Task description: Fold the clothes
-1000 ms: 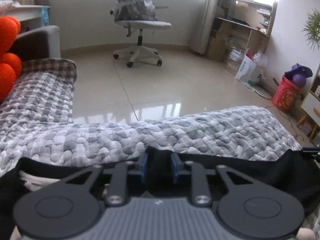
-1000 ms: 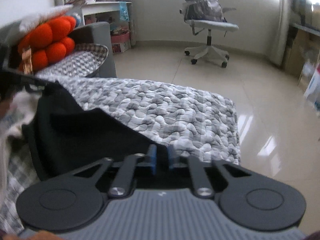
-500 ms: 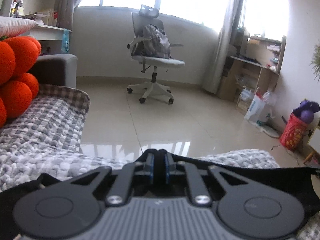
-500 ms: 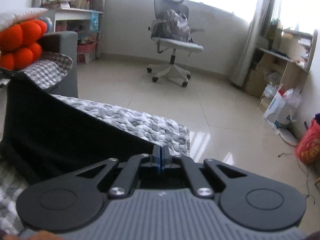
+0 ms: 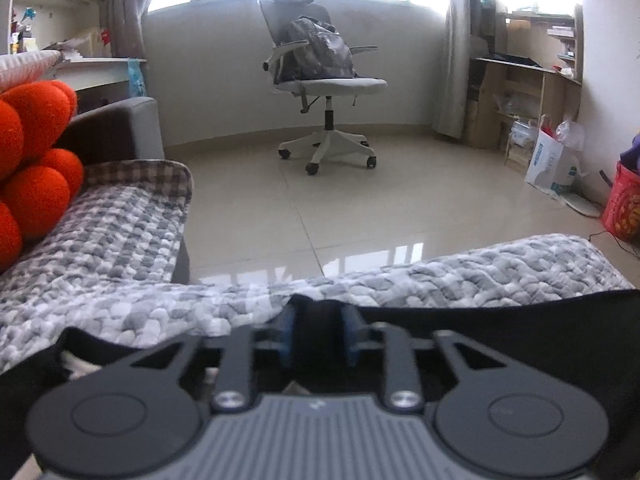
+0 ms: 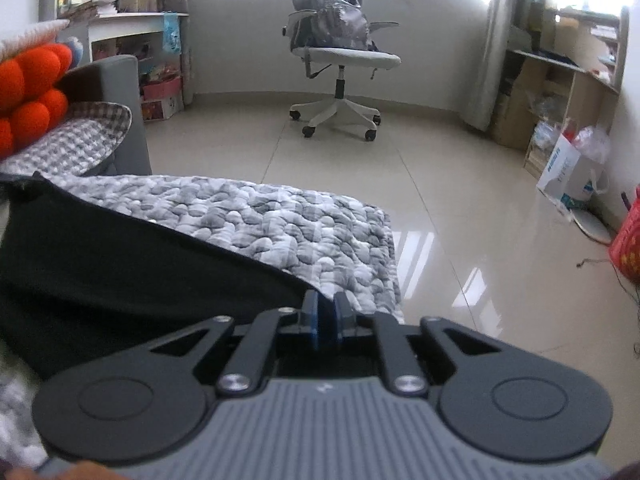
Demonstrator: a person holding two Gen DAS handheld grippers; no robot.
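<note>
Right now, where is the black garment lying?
In both wrist views the black garment lies spread on the grey knitted sofa cover, just ahead of both grippers; its far edge runs leftward from the right gripper toward the orange cushion.

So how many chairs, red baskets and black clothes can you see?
Office chair: 1
Red basket: 1
Black garment: 1
Total: 3

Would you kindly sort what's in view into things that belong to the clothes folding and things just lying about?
Belongs to the job:
black garment
left gripper, jaws opening around the garment's edge
right gripper, jaws opening

Just lying about:
office chair
backpack
orange cushion
red basket
</note>
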